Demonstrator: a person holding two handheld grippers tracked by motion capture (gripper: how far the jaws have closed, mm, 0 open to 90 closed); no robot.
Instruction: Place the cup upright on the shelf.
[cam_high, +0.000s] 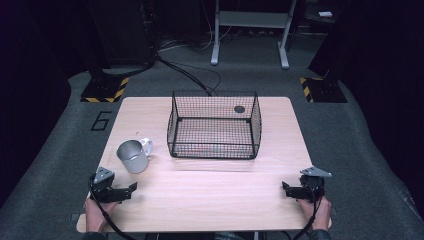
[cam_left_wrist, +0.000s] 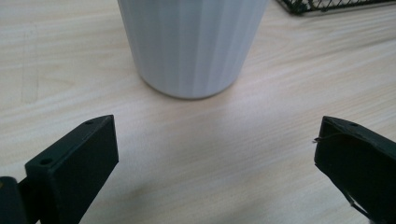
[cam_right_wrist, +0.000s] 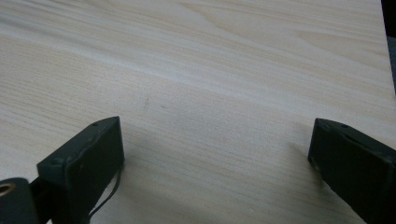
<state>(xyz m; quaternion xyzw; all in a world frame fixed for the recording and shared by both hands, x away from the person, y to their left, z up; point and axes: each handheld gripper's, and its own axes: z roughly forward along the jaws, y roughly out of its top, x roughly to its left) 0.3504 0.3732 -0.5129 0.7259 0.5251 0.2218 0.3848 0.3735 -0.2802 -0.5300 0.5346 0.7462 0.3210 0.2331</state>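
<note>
— Pale wood grain is seen under both tools, on a table (cam_high: 210, 200) ringed by grey carpet and dark curtains. How are the jaws set?

— On the left gripper (cam_left_wrist: 215, 163) the two black jaws are spread wide, with nothing held between them. The same is seen on the right gripper (cam_right_wrist: 217, 161): jaws wide apart, bare wood between.

— And what is met just beyond the left jaws?

— A metal cup (cam_left_wrist: 194, 44) is faced squarely, upright, near the jaws but not touched. From the high view it is placed at the table's left, the cup (cam_high: 133, 156) standing just ahead of the left gripper (cam_high: 131, 189), with a pale handle turned away toward the wire basket (cam_high: 215, 125). The basket is set at the middle of the table, near the cup but apart from it. The right gripper (cam_high: 285, 188) is kept well apart, at the near right edge.

— How is the cup likely to handle?

— It is judged to be light, stiff and thin-walled, so little squeeze should be needed. The smooth, slightly tapered wall may prove slippery, and the cup could be tipped if pushed low on one side. A hold across the body, below the rim, is probably best; the handle is less easily reached from this side.
</note>
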